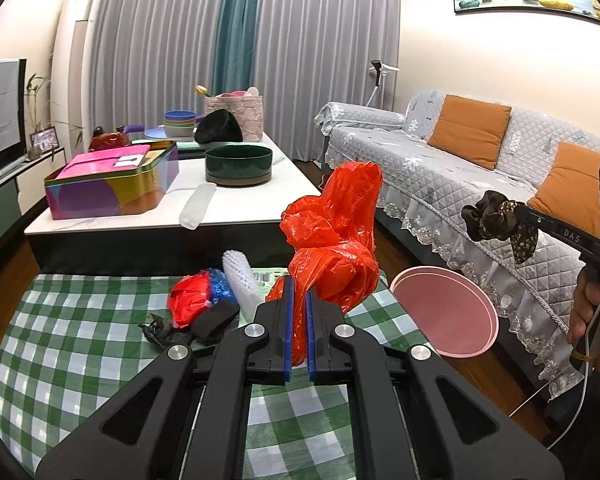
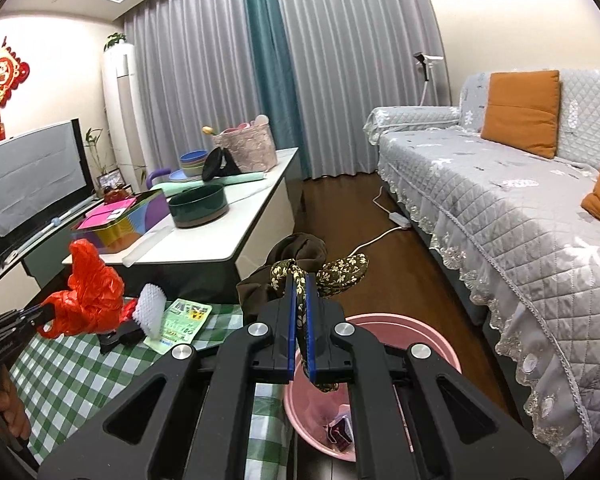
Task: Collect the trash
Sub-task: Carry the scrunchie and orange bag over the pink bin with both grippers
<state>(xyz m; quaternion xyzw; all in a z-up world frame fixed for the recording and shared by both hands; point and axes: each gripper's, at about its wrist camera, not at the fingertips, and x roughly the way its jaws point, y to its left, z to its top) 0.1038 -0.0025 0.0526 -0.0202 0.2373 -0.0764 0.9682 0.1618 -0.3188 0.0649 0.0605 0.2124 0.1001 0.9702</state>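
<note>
My left gripper (image 1: 299,286) is shut on a crumpled red plastic bag (image 1: 334,236) and holds it above the green checked cloth (image 1: 80,336); it also shows in the right wrist view (image 2: 90,296). My right gripper (image 2: 299,280) is shut on a dark floral scrunchie (image 2: 300,264), held over the pink bin (image 2: 440,344), which has some trash inside. In the left wrist view the scrunchie (image 1: 496,220) hangs right of the pink bin (image 1: 444,312). More trash lies on the cloth: a red and blue bag wad (image 1: 198,294), a white foam net (image 1: 240,280), a black scrap (image 1: 160,328).
A white coffee table (image 1: 236,208) behind the cloth holds a colourful tin (image 1: 112,184), a green bowl (image 1: 238,164) and dishes. A grey covered sofa (image 2: 500,208) with orange cushions runs along the right. A power strip (image 2: 396,218) lies on the wooden floor.
</note>
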